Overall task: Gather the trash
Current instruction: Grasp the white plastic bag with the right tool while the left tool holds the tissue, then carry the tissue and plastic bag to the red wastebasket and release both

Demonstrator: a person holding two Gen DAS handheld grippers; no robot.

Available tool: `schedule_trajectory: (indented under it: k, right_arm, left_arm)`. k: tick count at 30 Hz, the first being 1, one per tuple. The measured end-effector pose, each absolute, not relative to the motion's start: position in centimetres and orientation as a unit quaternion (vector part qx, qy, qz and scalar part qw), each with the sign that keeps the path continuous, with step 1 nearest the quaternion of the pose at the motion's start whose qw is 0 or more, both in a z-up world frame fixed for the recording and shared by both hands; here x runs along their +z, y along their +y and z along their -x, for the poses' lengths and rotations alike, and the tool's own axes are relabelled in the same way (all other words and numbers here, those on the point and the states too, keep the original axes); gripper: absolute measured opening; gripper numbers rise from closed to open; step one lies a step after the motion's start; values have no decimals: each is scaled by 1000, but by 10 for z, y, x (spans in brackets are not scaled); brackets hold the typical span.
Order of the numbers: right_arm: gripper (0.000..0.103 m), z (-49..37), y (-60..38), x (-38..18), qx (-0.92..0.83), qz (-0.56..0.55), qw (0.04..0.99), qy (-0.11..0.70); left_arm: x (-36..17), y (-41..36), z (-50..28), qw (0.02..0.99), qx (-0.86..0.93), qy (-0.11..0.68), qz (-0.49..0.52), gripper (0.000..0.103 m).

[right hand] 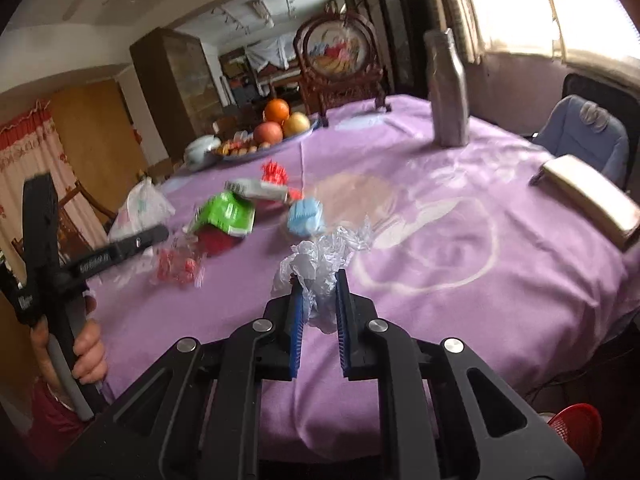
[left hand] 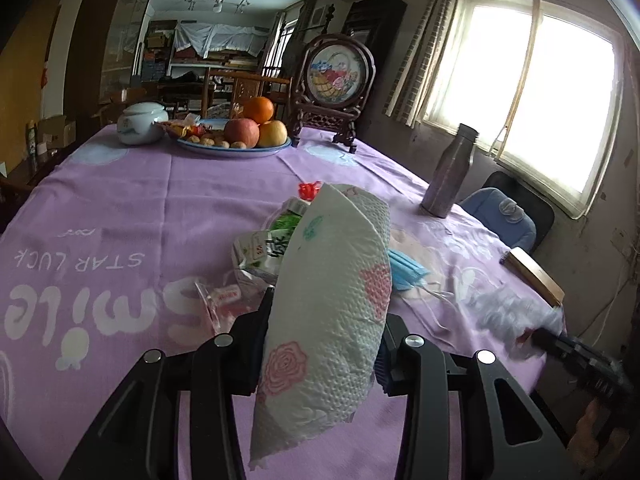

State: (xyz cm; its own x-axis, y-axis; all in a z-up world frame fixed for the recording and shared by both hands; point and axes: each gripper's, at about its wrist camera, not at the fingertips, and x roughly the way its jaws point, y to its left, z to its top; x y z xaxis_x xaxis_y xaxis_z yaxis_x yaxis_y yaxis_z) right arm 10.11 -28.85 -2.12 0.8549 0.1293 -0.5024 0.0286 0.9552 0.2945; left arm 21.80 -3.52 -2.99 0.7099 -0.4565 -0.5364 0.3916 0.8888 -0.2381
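Left tool (left hand: 320, 344) is clamped on a floral paper towel (left hand: 332, 312), held upright above the near edge of the bench (left hand: 120, 208). Just beyond it, mid-bench, the loose trash: green carton (right hand: 226, 212), red-printed wrappers (right hand: 176, 270), blue face mask (right hand: 304, 216). Right tool (right hand: 318, 300) pinches crumpled clear plastic (right hand: 324, 256), lifted over the near edge. A red basket (right hand: 576, 426) peeks below the bench's right corner, nearest the right tool and probably where the trash goes. The steel bottle (right hand: 448, 92) stands far right, well clear.
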Motion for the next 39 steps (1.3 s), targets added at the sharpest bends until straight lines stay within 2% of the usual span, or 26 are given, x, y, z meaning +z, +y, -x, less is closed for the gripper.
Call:
schedule_trajectory:
  k: [6, 14, 39]
  right_arm:
    - [16, -73, -290, -4, 25, -138, 963, 230]
    - [16, -40, -306, 5, 21, -150, 967, 207]
    - [18, 71, -340, 27, -11, -165, 978, 129]
  left_arm:
    - [-21, -44, -191, 922, -243, 294, 58, 41]
    - [-9, -74, -148, 930, -245, 275, 11, 41]
    - [33, -120, -38, 939, -278, 199, -49, 41]
